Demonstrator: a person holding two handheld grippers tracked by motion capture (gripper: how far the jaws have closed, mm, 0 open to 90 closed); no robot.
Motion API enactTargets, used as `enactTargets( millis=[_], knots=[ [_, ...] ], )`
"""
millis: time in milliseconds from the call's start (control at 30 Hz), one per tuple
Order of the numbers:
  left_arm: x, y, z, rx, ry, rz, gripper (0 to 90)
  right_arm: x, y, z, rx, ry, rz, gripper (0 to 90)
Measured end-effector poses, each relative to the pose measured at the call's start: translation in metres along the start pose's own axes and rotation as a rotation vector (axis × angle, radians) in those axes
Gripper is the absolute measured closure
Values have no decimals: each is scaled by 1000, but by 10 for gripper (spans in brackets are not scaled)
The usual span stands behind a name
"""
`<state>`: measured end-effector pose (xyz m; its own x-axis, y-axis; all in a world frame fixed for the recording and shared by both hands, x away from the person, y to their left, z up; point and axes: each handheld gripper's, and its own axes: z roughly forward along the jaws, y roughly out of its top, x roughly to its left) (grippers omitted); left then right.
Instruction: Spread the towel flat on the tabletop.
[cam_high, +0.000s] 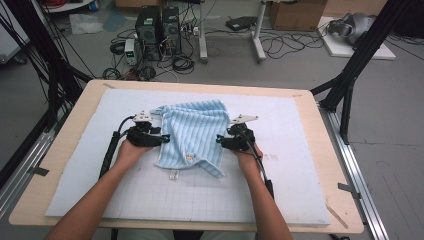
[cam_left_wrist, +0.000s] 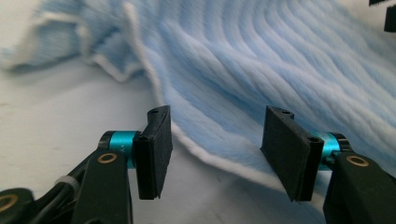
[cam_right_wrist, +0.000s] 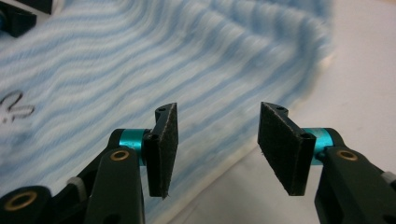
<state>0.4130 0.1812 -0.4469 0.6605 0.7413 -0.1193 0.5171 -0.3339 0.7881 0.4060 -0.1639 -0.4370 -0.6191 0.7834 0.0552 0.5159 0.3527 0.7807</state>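
Terrycloth, soft and ribbed in pale blue and white stripes, is what both hands are busy with: a small towel lying rumpled near the middle of the white gridded foam mat that covers the light wooden table. Its far edge bunches into loose folds, while the near corner is turned over into a pointed flap, and a small tag sits on its near part. White stitched hemming runs along its border, plain in the left gripper view, where the fuzzy pile looks thick and plush. The left gripper sits at the towel's left edge, its flat black rubbery pads standing well apart with the hem lying on the mat between them, gripping nothing. The right gripper mirrors it at the towel's right edge; its matte wedge-shaped pads are likewise spread, the striped edge below and between them but not pinched. Teal metal collars join each pad to glossy black arms with brass rivets.
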Motion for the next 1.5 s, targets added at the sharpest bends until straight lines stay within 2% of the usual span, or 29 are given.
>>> enactTargets(
  millis=[33,100,133,167,200,233,267,333,400,467,500,567,600,733,800,833,900,967,1067,1133,1167,1200,1233,1267,1333,1500],
  knots=[
    [-4,0,2,21,-1,23,434,3,-2,2,14,1,-14,465],
    [-13,-3,4,18,39,94,473,8,-6,5,55,10,-18,543],
    [-14,-3,4,8,17,96,530,10,-8,6,66,8,-19,560],
    [-15,-3,4,9,15,105,601,10,-8,6,66,-8,-26,610],
    [-15,-3,4,6,-5,109,675,10,-7,6,68,-9,-29,718],
    [-15,-3,4,9,-5,121,802,10,-7,6,69,-15,-34,770],
    [-16,-3,5,3,4,117,813,9,-7,6,69,-22,-38,827],
    [-14,-2,5,-1,20,104,835,3,-7,6,68,-5,-18,863],
    [-11,-1,6,-6,59,94,840,-2,-6,5,63,-50,-24,864],
    [-4,1,7,-15,91,64,840,-12,-6,6,54,-83,9,863],
    [-1,2,8,-18,96,43,841,-16,-6,6,51,-103,15,863],
    [3,5,10,-33,103,27,841,-27,-4,6,32,-116,42,862],
    [3,6,12,-39,107,24,841,-29,-3,7,15,-131,38,862],
    [1,9,17,-30,99,24,824,-35,5,13,23,-194,32,858],
    [0,9,14,-47,98,-12,658,-35,7,15,25,-207,39,804],
    [0,7,11,-52,97,-12,594,-34,7,14,26,-203,43,747],
    [0,3,6,-62,89,-15,527,-32,6,11,23,-182,49,688],
    [0,-2,0,-80,79,-26,465,-27,5,4,-11,-162,35,624],
    [-3,-9,-11,-93,61,-20,434,-18,2,-9,-26,-138,-13,600],
    [-6,-12,-19,-87,35,-12,422,-12,-2,-19,-34,-116,-30,564],
    [-6,-12,-19,-87,35,-12,412,-9,-4,-24,-40,-103,-26,551],
    [-11,-17,-28,-111,28,-5,412,-7,-6,-29,-32,-77,-20,520],
    [-13,-19,-32,-112,30,-5,412,-4,-7,-33,-13,-66,-19,506],
    [-14,-21,-36,-119,31,-5,412,0,-9,-37,-14,-61,-28,504],
    [-17,-26,-44,-133,29,-12,416,10,-15,-47,-49,-45,-39,504],
    [-26,-40,-58,-151,31,-12,420,34,-36,-61,-25,-4,-49,504]
  ],
)
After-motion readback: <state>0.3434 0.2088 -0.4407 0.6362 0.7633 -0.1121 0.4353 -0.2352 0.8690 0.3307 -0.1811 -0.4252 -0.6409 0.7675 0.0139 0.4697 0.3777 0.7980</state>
